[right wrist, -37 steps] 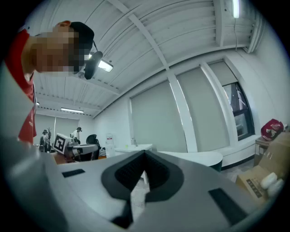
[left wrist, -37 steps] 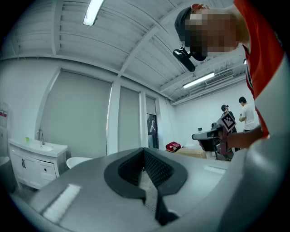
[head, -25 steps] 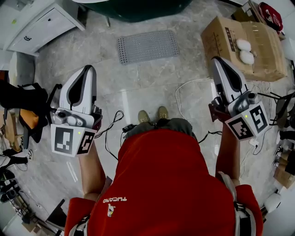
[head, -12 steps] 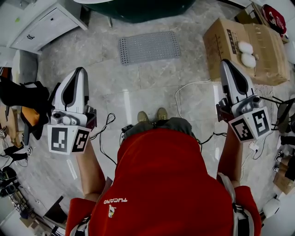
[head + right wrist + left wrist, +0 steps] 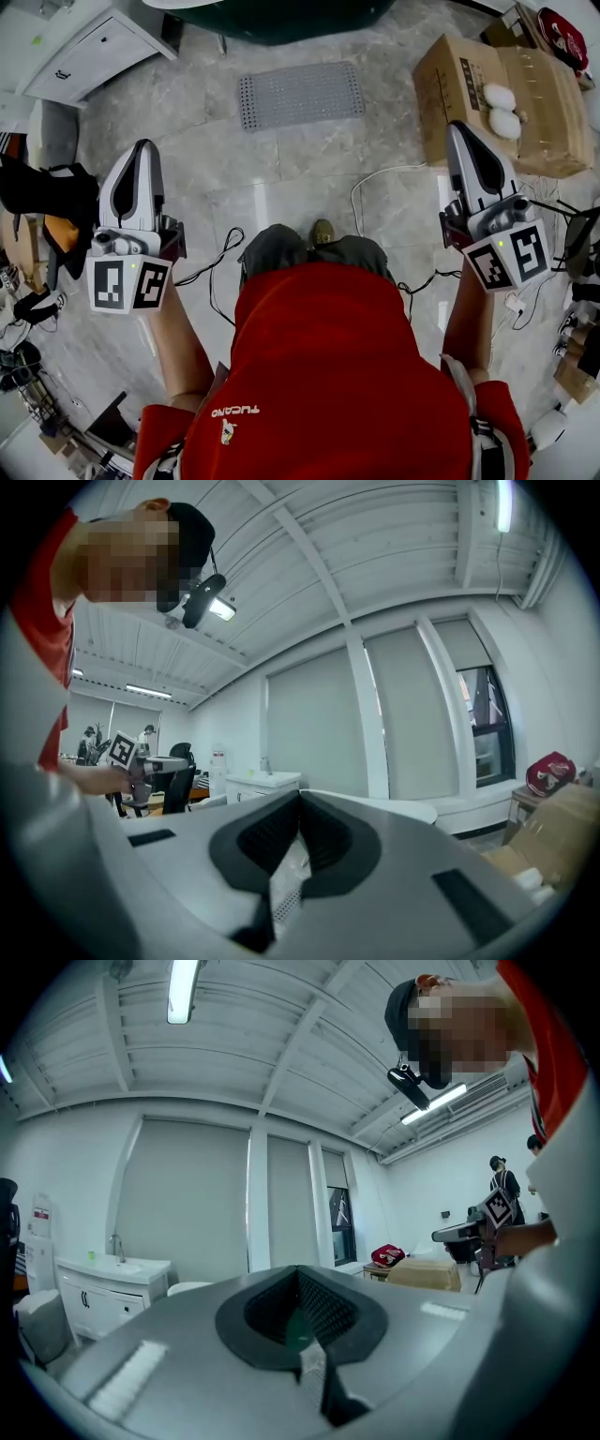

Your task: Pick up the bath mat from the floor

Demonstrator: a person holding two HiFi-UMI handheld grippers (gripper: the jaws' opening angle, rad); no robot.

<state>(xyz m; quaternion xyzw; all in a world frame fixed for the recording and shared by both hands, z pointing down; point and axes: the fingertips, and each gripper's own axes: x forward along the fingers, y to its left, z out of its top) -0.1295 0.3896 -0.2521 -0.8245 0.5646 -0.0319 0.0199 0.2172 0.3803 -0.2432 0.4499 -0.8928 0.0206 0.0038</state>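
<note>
At the person's sides, the left gripper (image 5: 142, 150) and right gripper (image 5: 457, 131) point level, each with its jaws pressed together on nothing. Below them a shoe (image 5: 322, 231) stands on the marble floor (image 5: 281, 178), which is glossy and probably slick, with thin cables (image 5: 375, 183) looping across it. Further ahead the mat (image 5: 302, 94) lies flat on the floor, well apart from both grippers, between a white cabinet (image 5: 94, 47) on the left and a cardboard box (image 5: 469, 75) on the right. It's a grey rectangle with rounded corners, dotted all over with small holes or studs; I can't tell which. It looks like thin rubber: light, floppy, apt to sag when lifted and perhaps cling to the tile. I'd pinch the near long edge, one gripper towards each corner, so it peels up and hangs evenly.
</note>
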